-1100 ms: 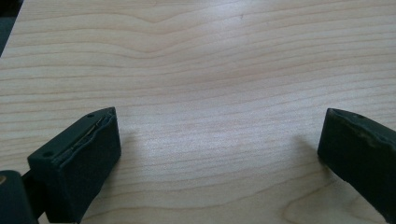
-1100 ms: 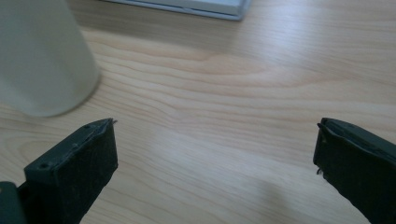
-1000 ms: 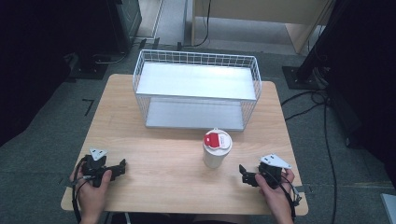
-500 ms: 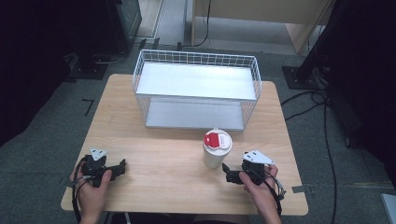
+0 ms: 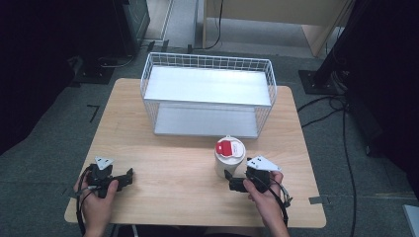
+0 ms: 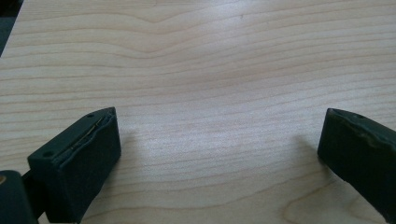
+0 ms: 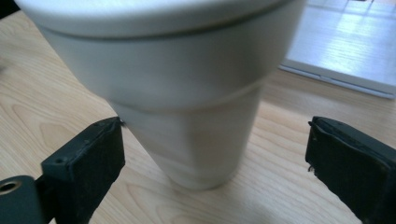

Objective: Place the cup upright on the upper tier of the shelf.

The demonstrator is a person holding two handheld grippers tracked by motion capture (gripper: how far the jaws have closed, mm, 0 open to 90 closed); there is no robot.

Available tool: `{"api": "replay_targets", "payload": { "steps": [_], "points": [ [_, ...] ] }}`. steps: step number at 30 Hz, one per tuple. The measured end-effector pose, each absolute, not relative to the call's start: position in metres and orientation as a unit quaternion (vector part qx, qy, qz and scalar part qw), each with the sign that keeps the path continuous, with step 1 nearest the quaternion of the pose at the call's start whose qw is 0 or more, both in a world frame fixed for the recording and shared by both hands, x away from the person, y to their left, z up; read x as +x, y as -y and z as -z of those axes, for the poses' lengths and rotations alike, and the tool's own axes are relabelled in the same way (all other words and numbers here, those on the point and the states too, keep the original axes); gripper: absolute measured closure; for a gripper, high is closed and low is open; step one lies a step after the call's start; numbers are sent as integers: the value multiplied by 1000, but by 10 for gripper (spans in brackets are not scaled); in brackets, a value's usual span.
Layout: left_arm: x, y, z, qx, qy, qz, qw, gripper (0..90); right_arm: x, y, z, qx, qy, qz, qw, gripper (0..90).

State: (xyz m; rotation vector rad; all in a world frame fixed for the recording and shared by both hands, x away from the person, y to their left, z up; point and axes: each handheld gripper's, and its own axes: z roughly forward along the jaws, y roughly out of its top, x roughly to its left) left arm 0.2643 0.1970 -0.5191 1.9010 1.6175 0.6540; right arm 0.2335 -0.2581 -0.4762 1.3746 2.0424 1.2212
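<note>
1. The cup point(image 5: 230, 157) stood lower centre on the table point(image 5: 163, 148).
2. The right gripper point(image 5: 236, 181), jaws wide, straddled it, apparently approaching to grasp; closing should follow.
3. The left gripper point(image 5: 129, 177) rested wide, empty, lower left.

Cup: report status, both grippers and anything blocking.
Right gripper open, fingers flanking the cup, not gripping. Left gripper open over bare table. Nothing blocking.

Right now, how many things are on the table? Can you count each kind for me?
Cups: 1, the white cup with a red-and-white lid.
Wire baskets: 1, the white basket at the back.
Hand-held tools: 2, the left tool and the right tool, both with jaws apart.
Total: 4
</note>
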Motion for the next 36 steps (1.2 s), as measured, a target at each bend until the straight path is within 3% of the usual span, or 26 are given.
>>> {"api": "replay_targets", "payload": {
  "steps": [6,22,36],
  "points": [
    [264,-197,519,708,-602,-243,277,0,237,245,471,477,-721,-456,212,125],
    [264,-197,519,709,-602,-243,276,0,248,229,478,488,-698,-469,235,65],
    [264,-197,519,709,-602,-243,276,0,257,222,486,490,-689,-472,249,79]
  ]
}}
